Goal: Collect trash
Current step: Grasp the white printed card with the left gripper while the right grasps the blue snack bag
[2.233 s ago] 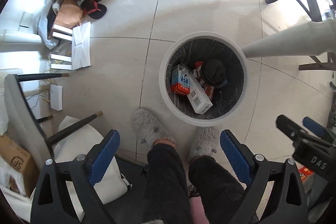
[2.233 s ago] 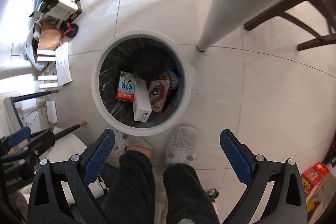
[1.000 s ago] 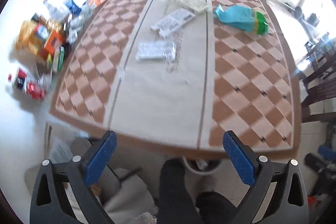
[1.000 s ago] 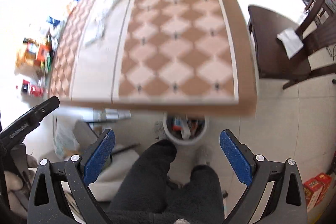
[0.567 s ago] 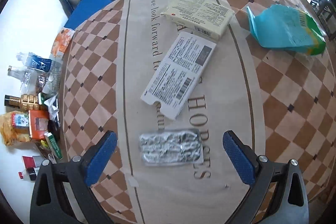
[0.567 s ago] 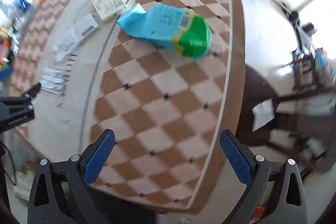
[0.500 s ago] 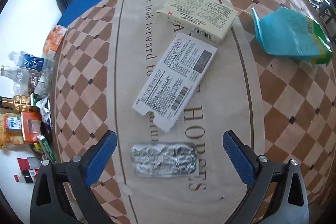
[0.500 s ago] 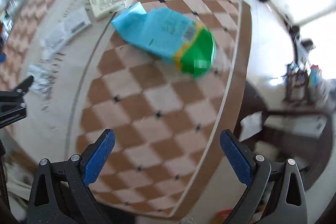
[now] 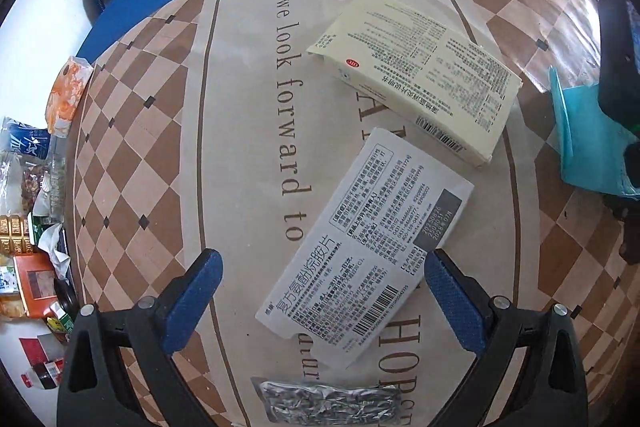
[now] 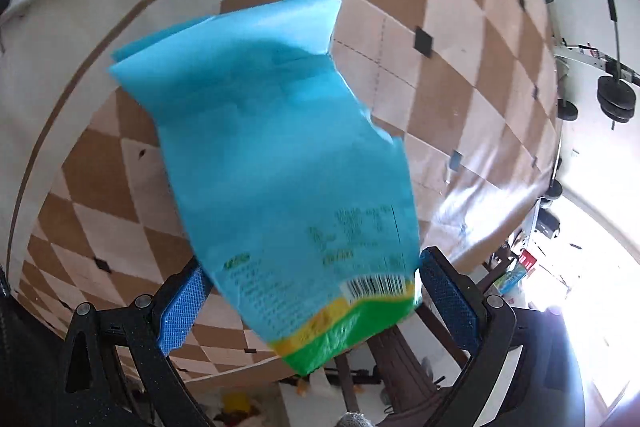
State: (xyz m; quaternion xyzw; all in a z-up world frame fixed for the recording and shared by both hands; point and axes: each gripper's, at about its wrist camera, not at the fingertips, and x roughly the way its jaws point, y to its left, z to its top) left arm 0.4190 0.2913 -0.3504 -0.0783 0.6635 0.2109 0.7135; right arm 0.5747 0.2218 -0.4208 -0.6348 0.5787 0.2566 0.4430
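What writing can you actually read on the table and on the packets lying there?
"TAKE", "we look forward to" and "HOR…", cut off: on the tablecloth.
"复方氨酚烷胺片": on the flat white medicine box; its fine print and barcode digits are too small.
"OTC" in a red oval: on the cream box; the rest is too small.
Blue and green bag: print blurred, unreadable.

Medicine boxes: two, a cream box [image 9: 416,75] and a flattened white box [image 9: 368,259]
Foil blister packs: one [image 9: 332,403]
Blue-and-green snack bags: one [image 10: 280,163]
Tools: two, left tool [image 9: 320,303] and right tool [image 10: 312,303]
Worktops: one [image 9: 160,147]
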